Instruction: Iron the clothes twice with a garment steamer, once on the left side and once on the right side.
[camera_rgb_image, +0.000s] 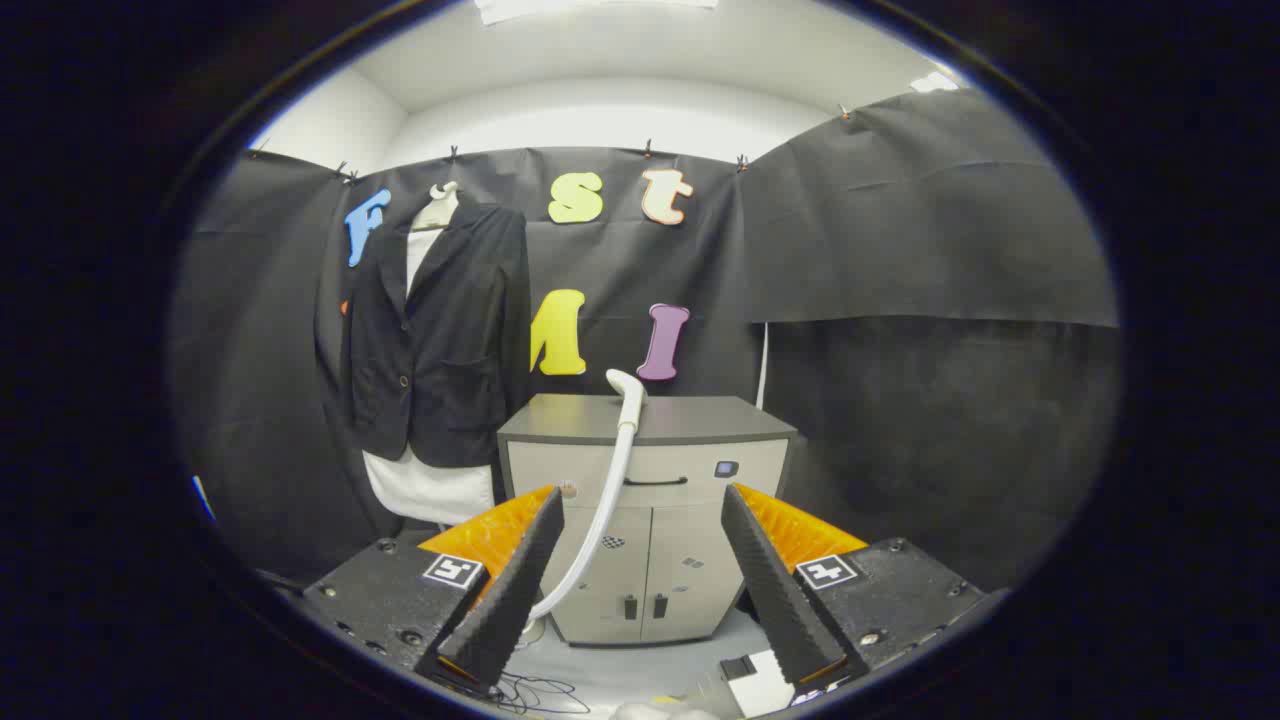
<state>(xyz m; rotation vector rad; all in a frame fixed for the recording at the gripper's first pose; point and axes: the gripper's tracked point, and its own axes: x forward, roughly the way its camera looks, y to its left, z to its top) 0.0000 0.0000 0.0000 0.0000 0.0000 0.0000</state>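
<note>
A: Where's the steamer?

B: The garment steamer head (627, 384) rests on the near edge of the grey cabinet (700, 420), straight ahead and well beyond the fingers. Its white hose (610, 500) droops down the cabinet front toward the floor, passing just behind the left finger.

A: And the clothes?

B: A dark jacket (440, 330) over a white shirt hangs on a form at the far left, beside the cabinet and against the booth wall.

A: How will the steamer handle?

B: I'd judge the head light and rigid, smooth plastic, so a bit slippery. The hose is soft and will drag and tug as it moves. Best hold looks like the straight neck just below the curved head, where the fingers can close across a firm tube rather than on the limp hose.

A: The jacket?

B: Soft cloth, free-hanging; it will likely swing if pushed, so light strokes down the left panel, then the right.

A: State of the claw?

B: The claw (640, 590) is spread wide, released, holding and touching nothing; the cabinet doors show through the gap.
</note>
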